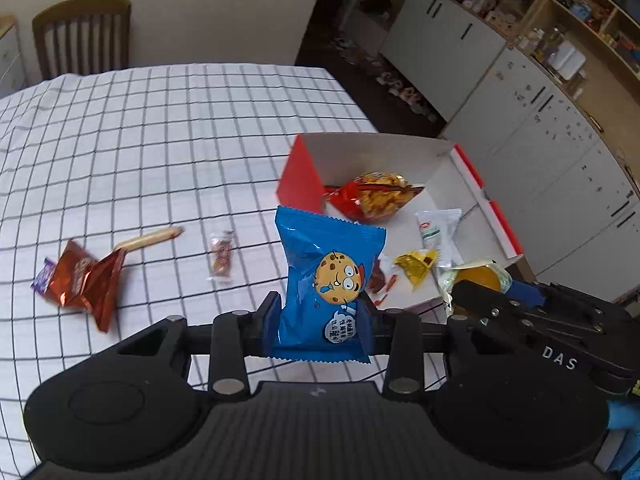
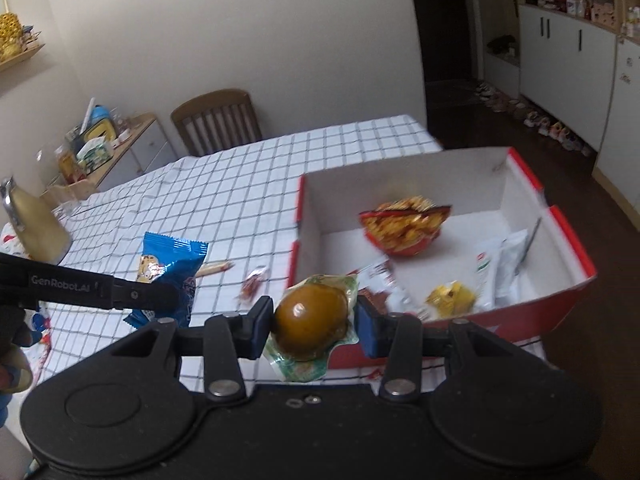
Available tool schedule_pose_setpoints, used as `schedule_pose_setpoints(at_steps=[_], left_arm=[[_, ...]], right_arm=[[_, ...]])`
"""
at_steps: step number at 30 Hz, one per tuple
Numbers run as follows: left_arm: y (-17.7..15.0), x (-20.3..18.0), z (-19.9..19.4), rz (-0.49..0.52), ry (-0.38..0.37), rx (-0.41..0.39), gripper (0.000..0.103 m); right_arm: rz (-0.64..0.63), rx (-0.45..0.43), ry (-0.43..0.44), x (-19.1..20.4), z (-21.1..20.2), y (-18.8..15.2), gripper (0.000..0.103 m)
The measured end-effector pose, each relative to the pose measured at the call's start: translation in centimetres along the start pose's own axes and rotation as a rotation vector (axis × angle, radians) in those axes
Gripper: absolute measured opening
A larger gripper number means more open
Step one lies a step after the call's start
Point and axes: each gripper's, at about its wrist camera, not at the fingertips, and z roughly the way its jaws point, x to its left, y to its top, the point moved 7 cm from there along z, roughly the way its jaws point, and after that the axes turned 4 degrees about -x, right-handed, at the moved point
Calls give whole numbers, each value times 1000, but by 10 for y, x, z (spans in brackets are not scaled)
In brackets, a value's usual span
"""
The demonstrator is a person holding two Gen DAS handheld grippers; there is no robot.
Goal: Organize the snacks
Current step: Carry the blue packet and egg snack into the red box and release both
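My left gripper (image 1: 320, 316) is shut on a blue cookie packet (image 1: 328, 280) and holds it above the checked tablecloth, just left of the red box (image 1: 300, 176). My right gripper (image 2: 312, 320) is shut on a sealed brown egg pack (image 2: 310, 316), near the box's (image 2: 536, 312) front left corner. The right gripper with the egg also shows in the left wrist view (image 1: 480, 284). The blue packet shows in the right wrist view (image 2: 172, 268). Inside the box lie a red-orange snack bag (image 2: 404, 224), white sachets (image 2: 496, 264) and a yellow candy (image 2: 452, 300).
On the cloth to the left lie a brown foil bag (image 1: 88, 280), a sausage stick (image 1: 152, 236) and a small clear-wrapped snack (image 1: 222, 256). A wooden chair (image 1: 84, 36) stands at the far table edge. Cabinets (image 1: 540, 112) line the right wall.
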Motion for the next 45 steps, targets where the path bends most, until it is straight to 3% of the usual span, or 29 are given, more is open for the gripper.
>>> schedule_pose_setpoints(at_steps=[12, 19, 33, 45], left_arm=[[25, -46, 33, 74, -24, 30, 38], [39, -61, 56, 117, 0, 40, 38], [48, -89, 120, 136, -13, 108, 38], [36, -105, 166, 162, -5, 171, 38]], right_arm=[[43, -26, -109, -54, 6, 20, 42], [55, -39, -177, -80, 15, 33, 42], [145, 49, -256, -133, 55, 27, 42], [201, 97, -295, -151, 87, 31, 42]])
